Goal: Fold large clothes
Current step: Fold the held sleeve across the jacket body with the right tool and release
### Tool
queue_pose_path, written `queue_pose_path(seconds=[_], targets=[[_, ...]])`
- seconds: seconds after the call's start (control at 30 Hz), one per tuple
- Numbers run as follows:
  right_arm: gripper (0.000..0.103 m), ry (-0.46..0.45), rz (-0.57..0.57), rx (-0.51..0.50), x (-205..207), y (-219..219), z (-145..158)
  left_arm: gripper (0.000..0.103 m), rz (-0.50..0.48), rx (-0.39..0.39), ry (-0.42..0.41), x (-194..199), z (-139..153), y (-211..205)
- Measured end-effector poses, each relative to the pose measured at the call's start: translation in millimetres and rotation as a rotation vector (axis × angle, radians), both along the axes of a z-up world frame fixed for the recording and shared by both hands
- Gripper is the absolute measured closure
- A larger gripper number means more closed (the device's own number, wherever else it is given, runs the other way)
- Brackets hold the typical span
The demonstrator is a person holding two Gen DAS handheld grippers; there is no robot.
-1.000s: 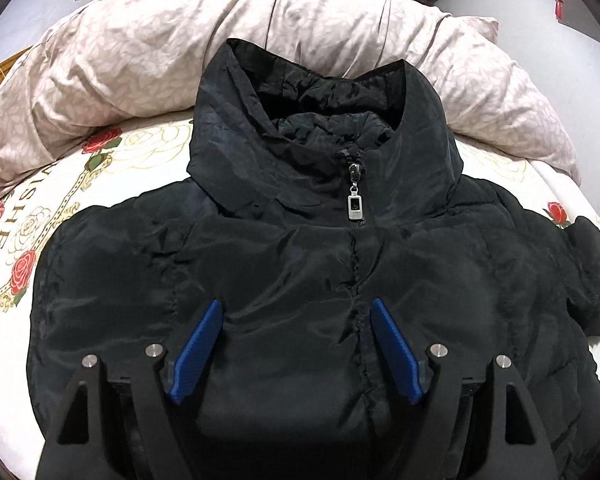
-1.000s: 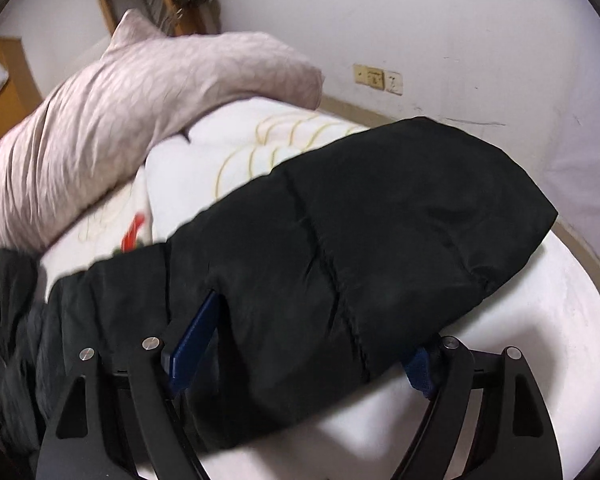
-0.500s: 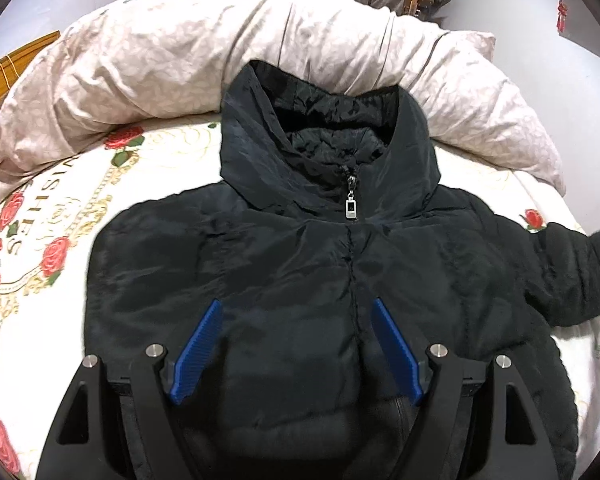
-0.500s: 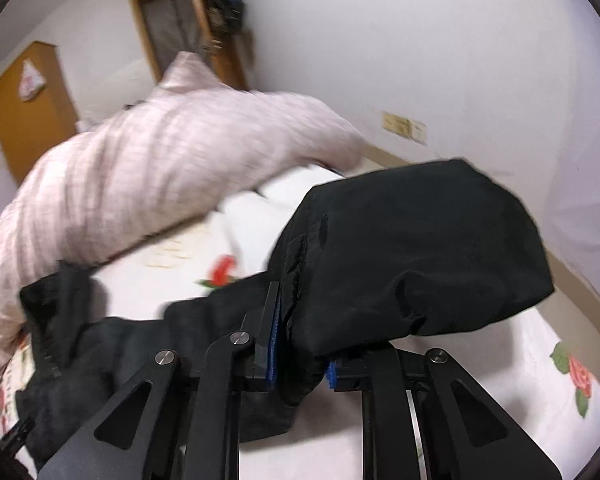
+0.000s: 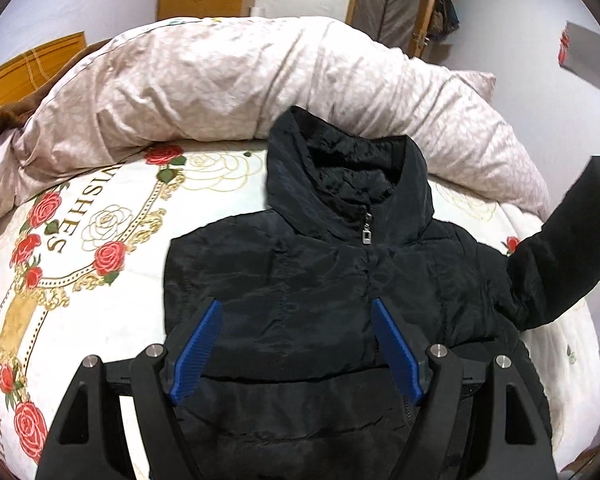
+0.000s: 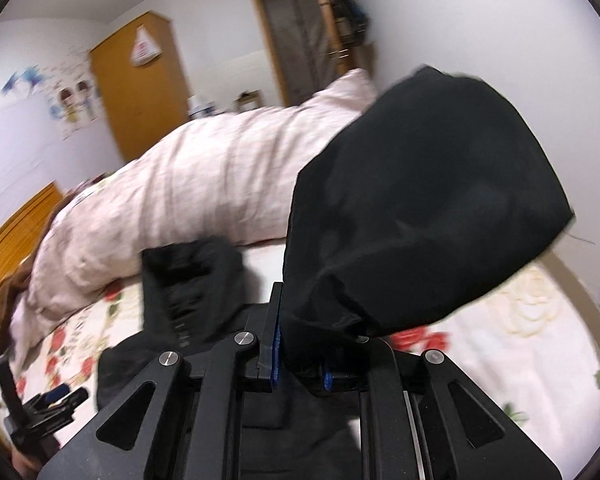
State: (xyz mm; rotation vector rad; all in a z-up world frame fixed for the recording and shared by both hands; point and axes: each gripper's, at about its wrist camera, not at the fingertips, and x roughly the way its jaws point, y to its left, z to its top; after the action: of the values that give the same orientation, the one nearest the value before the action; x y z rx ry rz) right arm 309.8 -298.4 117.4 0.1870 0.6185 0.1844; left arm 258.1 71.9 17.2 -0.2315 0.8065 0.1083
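**Sleeve up in my right, left spread wide over the chest**

My right hand-held gripper [image 6: 300,364] is clamped on the sleeve [image 6: 420,200] of the black puffer jacket [image 5: 320,280], its blue pads squeezed together on the bunched fabric near the cuff end. The sleeve bulges above the fingers, lifted off the bed [image 5: 100,320]; in the left wrist view it rises at the right edge of the frame [image 5: 560,248], clear of the sheet.

My left hand-held gripper [image 5: 296,352] holds nothing. Its fingers stand wide apart, one blue pad [image 5: 196,352] over the jacket's left chest panel, the other over the zip line. I cannot tell whether the tips touch the cloth.

The jacket lies front-up on the rose-printed sheet, zipped, with its silver zip pull [image 5: 367,236] just below the stand-up collar [image 5: 340,168]. The collar reaches the rolled pink duvet [image 5: 220,80] lying across the head of the bed. The lower part of the jacket runs under my left hand-held gripper and out of the frame. The right wrist view is blurred, and the jacket's collar shows there only as a dark lump beside the duvet.
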Motion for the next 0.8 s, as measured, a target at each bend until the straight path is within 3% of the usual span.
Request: queue_pose_path(seconds=[0.2,0.33,0.8], targets=[[0.088,0.049,0.152,-0.016,-1.3,81.6,-26.4,0.025,0.054,-0.037,-0.005,-13.3,-5.9,30.6],[0.088,0.105,0.226,-0.029,5.7,127.3,-59.5,0.025,0.086,-0.049,0.003,-19.4,-14.3,48.6],[0.086,0.275,0.373,-0.107,18.9,207.4,-158.1,0.025,0.134,-0.094,0.012,-15.3,-42.6,78.8]])
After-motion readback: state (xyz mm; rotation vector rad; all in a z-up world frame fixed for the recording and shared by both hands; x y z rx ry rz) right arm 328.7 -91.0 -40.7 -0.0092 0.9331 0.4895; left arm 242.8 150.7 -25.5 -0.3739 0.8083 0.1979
